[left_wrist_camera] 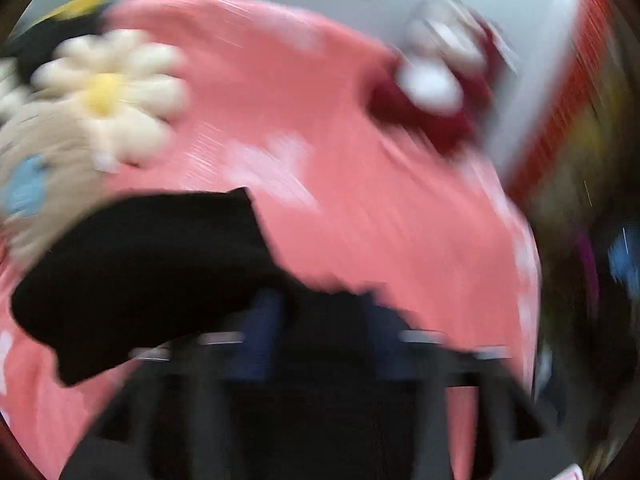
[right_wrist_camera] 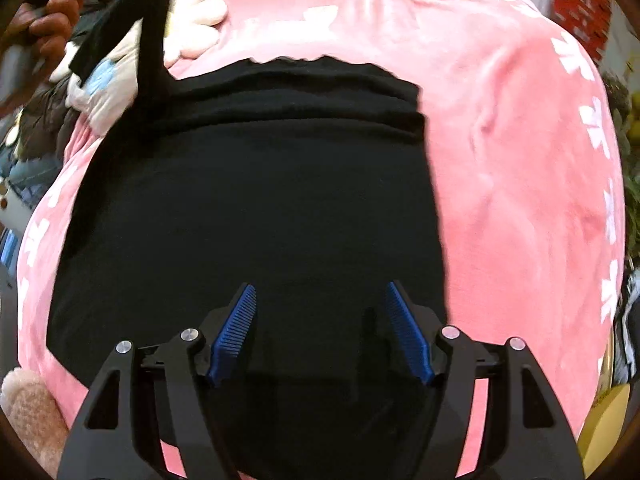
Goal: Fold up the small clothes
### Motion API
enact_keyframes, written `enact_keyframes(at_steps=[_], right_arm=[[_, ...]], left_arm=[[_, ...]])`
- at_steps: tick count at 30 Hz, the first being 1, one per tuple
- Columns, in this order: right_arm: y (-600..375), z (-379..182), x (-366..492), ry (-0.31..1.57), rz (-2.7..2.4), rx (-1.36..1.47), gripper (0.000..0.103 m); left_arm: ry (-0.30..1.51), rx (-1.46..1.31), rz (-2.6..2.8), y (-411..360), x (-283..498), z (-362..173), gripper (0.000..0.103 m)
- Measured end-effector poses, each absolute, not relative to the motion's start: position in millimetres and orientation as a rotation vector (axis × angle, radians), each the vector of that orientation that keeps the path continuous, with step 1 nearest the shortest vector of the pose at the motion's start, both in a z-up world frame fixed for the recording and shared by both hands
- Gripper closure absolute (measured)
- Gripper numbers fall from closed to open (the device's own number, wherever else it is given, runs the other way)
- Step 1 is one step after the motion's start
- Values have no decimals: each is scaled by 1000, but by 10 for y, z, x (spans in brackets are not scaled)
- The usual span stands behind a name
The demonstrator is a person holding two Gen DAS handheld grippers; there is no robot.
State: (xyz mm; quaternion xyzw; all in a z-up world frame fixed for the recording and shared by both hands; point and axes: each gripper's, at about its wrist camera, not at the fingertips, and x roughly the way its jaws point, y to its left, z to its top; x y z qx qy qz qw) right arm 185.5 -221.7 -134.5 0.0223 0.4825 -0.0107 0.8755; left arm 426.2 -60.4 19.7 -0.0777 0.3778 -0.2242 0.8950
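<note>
Pink blanket [right_wrist_camera: 520,160] with white marks is covering the whole work place, and the black cloth [right_wrist_camera: 248,208] is lying flat in the middle of it; its far edge is looking bunched into a thick fold; the right gripper [right_wrist_camera: 320,332] is hanging over the near part of the cloth with its blue pads [right_wrist_camera: 236,332] spread apart and nothing pinched between them; the left gripper [right_wrist_camera: 120,28] is up at the far left by the daisy toy [left_wrist_camera: 108,92]; black cloth is seeming to hang at it, but I cannot tell if it is pinching; if that corner is slipping or dragging, the fold may be coming undone; the toy may be getting bumped
</note>
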Motion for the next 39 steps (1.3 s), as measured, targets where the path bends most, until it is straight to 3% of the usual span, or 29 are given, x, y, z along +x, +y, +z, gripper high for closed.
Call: enact_keyframes(at_steps=[5,10,14,19,24,29,36,37,38,39], right_arm=[[-2644,-1227,1905,990,-69,98,33],[-2673,-935,2304,908,-8,42,32],[-2063,-715,2826,808,148,-153,33],[-1320,-995,3342,842,287,-324,33],[-1326,-1265,3560,984,223,-33,32],[-1739,-1432,3623,1075,239,492,32],[-1641,-1423,3827,1095,224,544,33],[-1587,-1458,3913,1111,217,517,47],[-1579,-1496,3955,1132,212,504,75],[-1577,-1519,4011,1153,214,493,95]], left_arm=[[937,5,-506,-1137,3590,-553,28],[1058,-97,-346,-438,3274,-930,27],[1097,-173,-164,160,3141,-1062,27],[1087,-214,-58,715,2843,-1032,27],[1084,-191,-78,814,2604,-1093,27],[1091,-158,-130,633,2514,-1154,26],[1107,-175,-152,499,2463,-1206,26],[1109,-179,-154,490,2456,-1206,26],[1110,-181,-153,487,2452,-1210,26],[1112,-182,-148,483,2442,-1213,26]])
